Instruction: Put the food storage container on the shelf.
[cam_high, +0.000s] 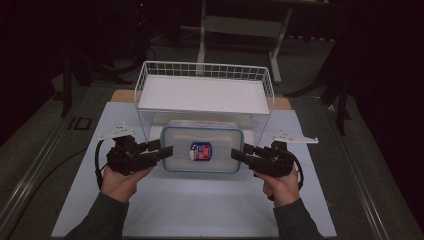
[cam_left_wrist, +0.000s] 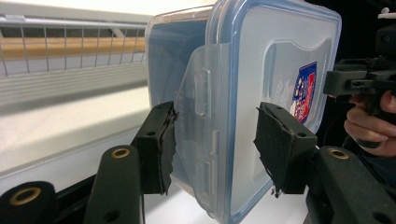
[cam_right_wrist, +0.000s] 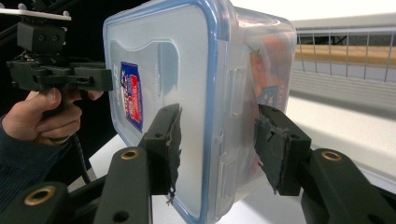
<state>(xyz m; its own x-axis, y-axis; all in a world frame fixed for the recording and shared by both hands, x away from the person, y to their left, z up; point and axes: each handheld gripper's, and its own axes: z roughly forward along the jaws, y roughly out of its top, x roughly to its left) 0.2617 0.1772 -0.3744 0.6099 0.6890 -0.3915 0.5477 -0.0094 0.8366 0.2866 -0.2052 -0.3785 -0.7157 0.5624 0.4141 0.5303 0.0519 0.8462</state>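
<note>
The lidded container (cam_high: 202, 149) sits just at six o'clock of the wire basket (cam_high: 205, 75). Left gripper (cam_high: 167, 150) and right gripper (cam_high: 236, 154) straddle its end latches, jaws parted, not clamped; both should close evenly before lifting.

A dim lab or studio set up for recording. A white mat (cam_high: 200, 200) covers a wooden table (cam_high: 122, 95) standing on grey carpet (cam_high: 45, 130). Cables (cam_high: 30, 200) run across the floor, dark stand legs (cam_high: 67, 85) rise at the sides, and a pale metal desk frame (cam_high: 240, 25) stands behind.
</note>
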